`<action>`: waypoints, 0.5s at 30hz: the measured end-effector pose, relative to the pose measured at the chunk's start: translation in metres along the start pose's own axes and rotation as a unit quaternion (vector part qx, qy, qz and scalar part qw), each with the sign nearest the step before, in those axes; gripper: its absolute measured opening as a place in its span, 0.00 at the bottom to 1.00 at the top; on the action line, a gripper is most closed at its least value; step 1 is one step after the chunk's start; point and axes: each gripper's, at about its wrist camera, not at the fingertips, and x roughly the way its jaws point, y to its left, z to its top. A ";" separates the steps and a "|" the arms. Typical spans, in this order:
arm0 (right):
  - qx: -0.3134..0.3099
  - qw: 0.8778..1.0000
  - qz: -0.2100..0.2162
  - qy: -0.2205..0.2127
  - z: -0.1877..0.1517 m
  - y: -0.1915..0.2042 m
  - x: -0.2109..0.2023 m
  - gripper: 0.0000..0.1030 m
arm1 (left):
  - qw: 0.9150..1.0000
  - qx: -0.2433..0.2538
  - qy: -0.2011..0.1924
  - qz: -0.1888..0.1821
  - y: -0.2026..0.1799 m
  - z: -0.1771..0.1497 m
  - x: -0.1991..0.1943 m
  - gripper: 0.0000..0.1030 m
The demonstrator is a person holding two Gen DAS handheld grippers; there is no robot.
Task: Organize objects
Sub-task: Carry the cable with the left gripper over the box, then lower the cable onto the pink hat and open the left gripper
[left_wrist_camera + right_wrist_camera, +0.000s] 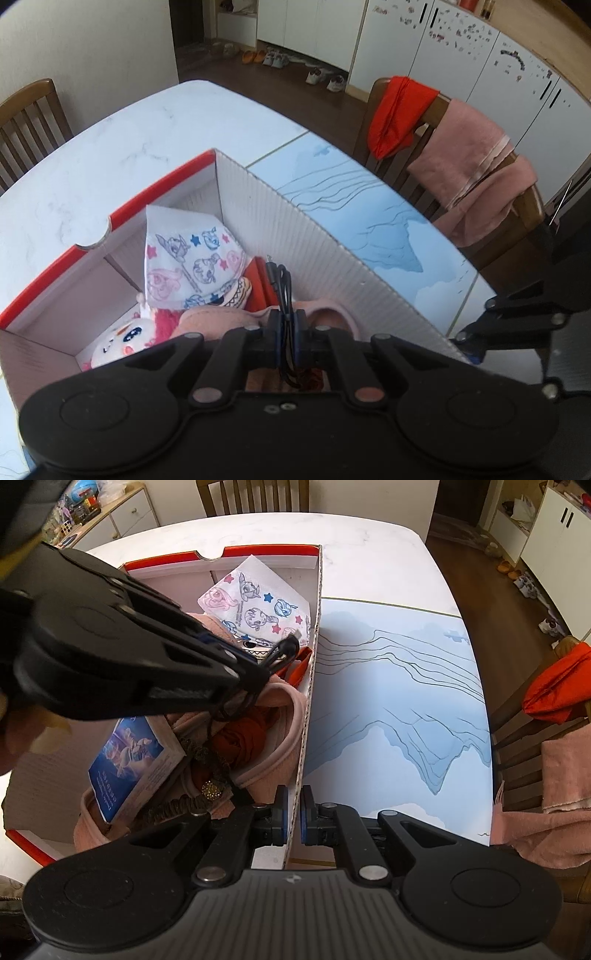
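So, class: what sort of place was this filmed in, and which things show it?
Most likely a home dining area: a white marble-look table, wooden slatted chairs draped with clothes, and pairs of shoes on the floor by white cupboards.

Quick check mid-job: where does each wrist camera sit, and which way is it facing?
Left wrist: on the left gripper, angled down into the white corrugated box with red rim; jaws pinch a coiled black cable.
Right wrist: on the right gripper, angled down, clamping the box's side wall; the left gripper crosses its view.
Shared: box, cartoon-print tissue pack, blue mat.
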 end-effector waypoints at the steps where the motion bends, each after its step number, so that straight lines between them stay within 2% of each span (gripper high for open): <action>1: -0.001 1.000 0.000 0.000 0.000 0.000 0.000 0.06 | 1.000 -0.001 0.003 0.002 0.000 0.000 0.002 0.04; 7: -0.003 1.000 0.004 0.000 0.000 -0.001 0.000 0.07 | 1.000 -0.012 0.011 0.014 0.001 -0.002 0.008 0.05; 15: -0.010 1.000 0.009 0.000 0.000 -0.001 0.000 0.07 | 0.999 -0.035 -0.011 0.005 0.002 -0.006 -0.003 0.20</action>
